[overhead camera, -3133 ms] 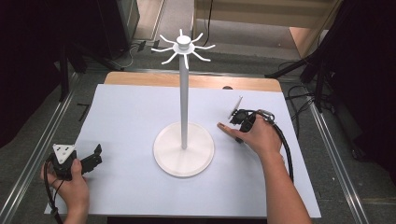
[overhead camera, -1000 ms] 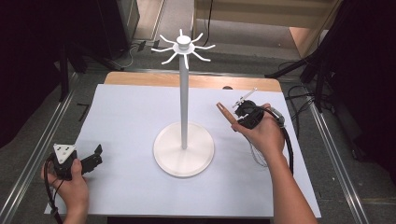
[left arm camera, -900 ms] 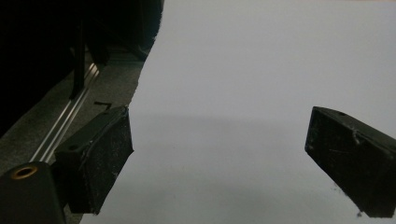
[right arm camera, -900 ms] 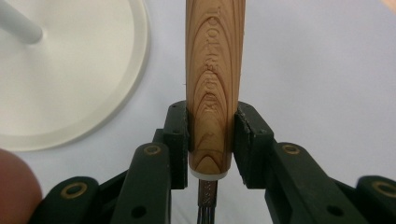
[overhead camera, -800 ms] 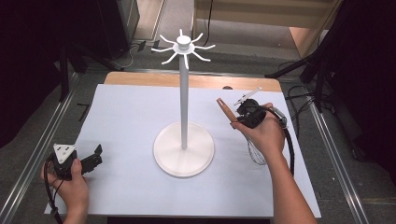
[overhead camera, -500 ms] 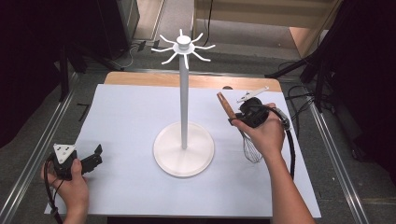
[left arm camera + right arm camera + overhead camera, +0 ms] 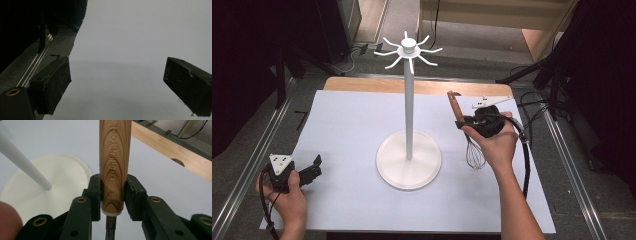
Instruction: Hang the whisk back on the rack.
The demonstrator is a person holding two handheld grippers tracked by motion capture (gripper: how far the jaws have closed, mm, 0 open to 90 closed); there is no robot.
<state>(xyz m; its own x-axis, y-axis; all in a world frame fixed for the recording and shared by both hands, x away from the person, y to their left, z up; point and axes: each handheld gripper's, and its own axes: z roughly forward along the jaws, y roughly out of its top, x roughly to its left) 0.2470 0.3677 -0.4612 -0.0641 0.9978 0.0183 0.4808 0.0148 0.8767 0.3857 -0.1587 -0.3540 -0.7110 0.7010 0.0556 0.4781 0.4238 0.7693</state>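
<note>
A whisk with a wooden handle and a wire head is held in my right gripper, right of the white stand. In the right gripper view the two jaws press the handle near its lower end; the handle points up and the wire head hangs below. The white stand has a round base, a tall pole and a ring of hooks at the top. My left gripper rests low at the table's front left, its fingers wide apart over bare white surface.
A white sheet covers the table, with a wooden strip along its far edge. Metal rails run down both sides. A black cable trails from my right gripper past the forearm.
My right gripper has lifted the whisk off the table and turned it handle-up, so the wire head now hangs below the hand. The left gripper has stayed put.
</note>
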